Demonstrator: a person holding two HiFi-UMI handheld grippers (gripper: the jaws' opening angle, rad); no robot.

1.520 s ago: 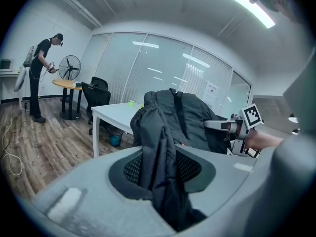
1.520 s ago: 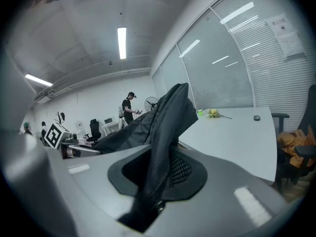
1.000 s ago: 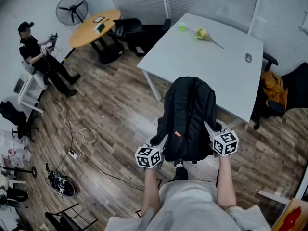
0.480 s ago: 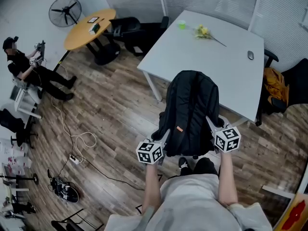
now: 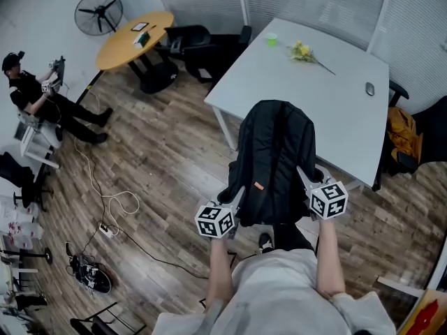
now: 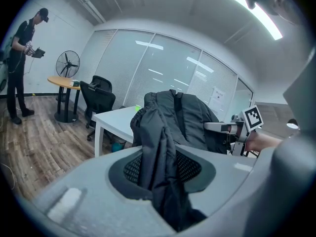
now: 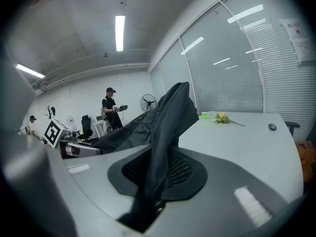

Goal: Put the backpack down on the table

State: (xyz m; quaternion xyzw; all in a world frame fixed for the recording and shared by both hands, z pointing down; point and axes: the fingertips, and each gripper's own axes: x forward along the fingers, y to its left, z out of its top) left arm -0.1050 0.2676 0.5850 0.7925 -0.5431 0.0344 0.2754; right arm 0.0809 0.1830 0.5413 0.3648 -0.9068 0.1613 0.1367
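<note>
Both tools are clamped on bag fabric. The left gripper (image 5: 233, 205) pinches a fold on the left side and the right gripper (image 5: 308, 184) pinches one on the right. I'd say the two-sided hold is there to keep it level and stop it swinging.

The backpack (image 5: 274, 155) is black and padded, straps facing up, with a small orange tag on its left side. It's held in the air at the near edge of the white table (image 5: 318, 107), not set down yet by my read.

The near half of the table is bare. The cup (image 5: 272, 39), flower (image 5: 305, 52) and mouse (image 5: 370, 88) sit towards the far side.
</note>
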